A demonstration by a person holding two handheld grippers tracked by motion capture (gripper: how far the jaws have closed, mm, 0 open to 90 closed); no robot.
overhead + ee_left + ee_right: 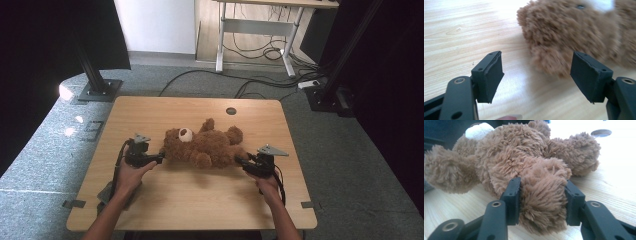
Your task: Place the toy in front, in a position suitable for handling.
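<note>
**Grippers at both ends of a plush bear on the table**

Right gripper (542,202): your jaws sit either side of one foot of the teddy bear (207,145), pads pressed into the fur on both flanks, so you're pinching that foot. In the right gripper view the foot bulges out betw. the two black jaws and hangs just over the wood. In the high view the same gripper (241,161) lies at the bear's right end, your right hand (267,186) behind it, grey three-cornered plate on top.

Left gripper (537,77): jaws spread wide, nothing betw. the pads. The bear's head (571,32) lies ahead of them and a bit to the right jaw's side in the left gripper view, near but w/o contact; the fur is blurred there, so finer detail can't be read. A fingertip (510,117) shows at the bottom edge of that view. In the high view this gripper (159,157) points at the bear's head end, with your left hand (131,176) gripping its body.

Bear: brown plush, lying on its back across the middle of the wooden table (190,210), head w/ white muzzle (186,134) toward your left, legs toward your right, one arm raised toward the far edge. A round cable hole (231,111) sits in the tabletop beyond it, well apart from the toy.
</note>
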